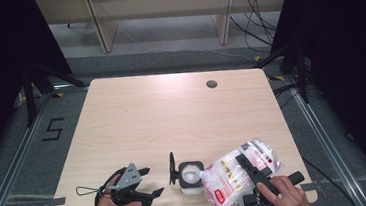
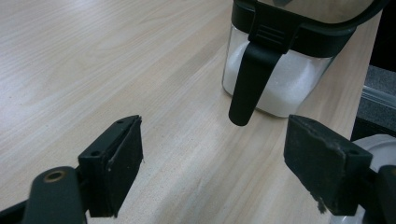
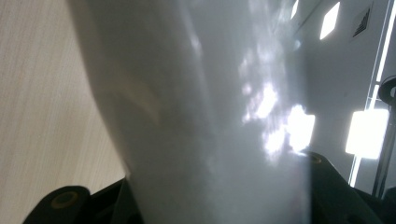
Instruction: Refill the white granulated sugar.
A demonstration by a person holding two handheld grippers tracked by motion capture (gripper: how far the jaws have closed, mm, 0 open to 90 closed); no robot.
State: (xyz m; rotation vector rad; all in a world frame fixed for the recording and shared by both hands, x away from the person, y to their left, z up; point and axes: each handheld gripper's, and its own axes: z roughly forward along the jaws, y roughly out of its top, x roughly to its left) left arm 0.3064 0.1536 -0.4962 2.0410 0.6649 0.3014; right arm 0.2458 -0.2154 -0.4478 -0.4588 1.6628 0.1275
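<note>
Glossy plastic bag (image 1: 237,173) — matt wood table (image 1: 172,114)

Bag (image 1: 237,171) right of jar (image 1: 191,176) (touching)

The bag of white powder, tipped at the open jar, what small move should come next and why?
Probably tilt the bag a little steeper: the right gripper grips it, its corner sits at the jar mouth, lid swung open, and the jar looks only part full. The left gripper waits open nearby.
</note>
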